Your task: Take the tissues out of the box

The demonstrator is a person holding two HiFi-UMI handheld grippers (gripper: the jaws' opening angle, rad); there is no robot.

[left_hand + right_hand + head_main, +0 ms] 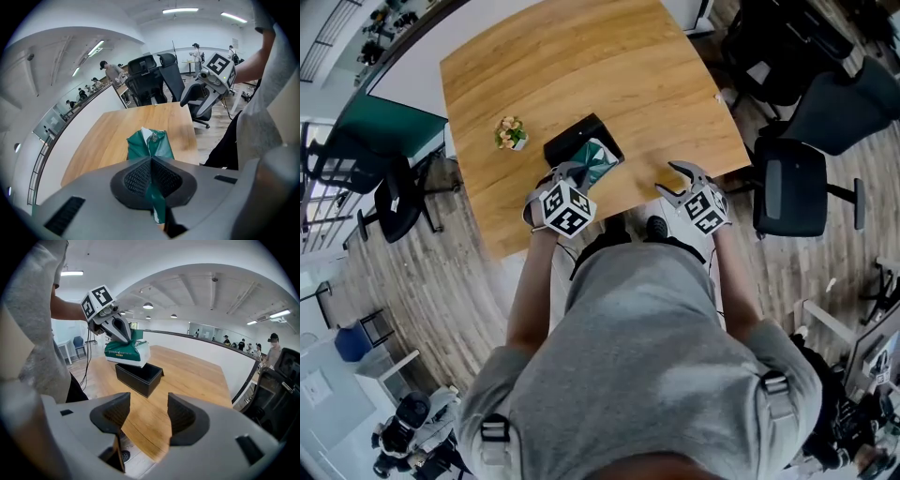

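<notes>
A green tissue pack (125, 351) hangs tilted just above the open black box (139, 375), its lower end still over the box's mouth. My left gripper (151, 161) is shut on the pack's green wrapper (151, 143), pinching its top edge. In the head view the pack (598, 161) lies half out of the box (572, 138) near the table's front edge, with the left gripper (571, 172) on it. To the right of the box, over the table's front edge, my right gripper (673, 183) stands open and holds nothing. Its view shows wide, bare jaws (147, 416) aimed at the box.
A small potted plant (511, 133) stands on the wooden table (581, 66) left of the box. Black office chairs (795, 187) stand to the right of the table, another (398, 202) to the left. A white partition wall (206, 350) runs along the table's far side.
</notes>
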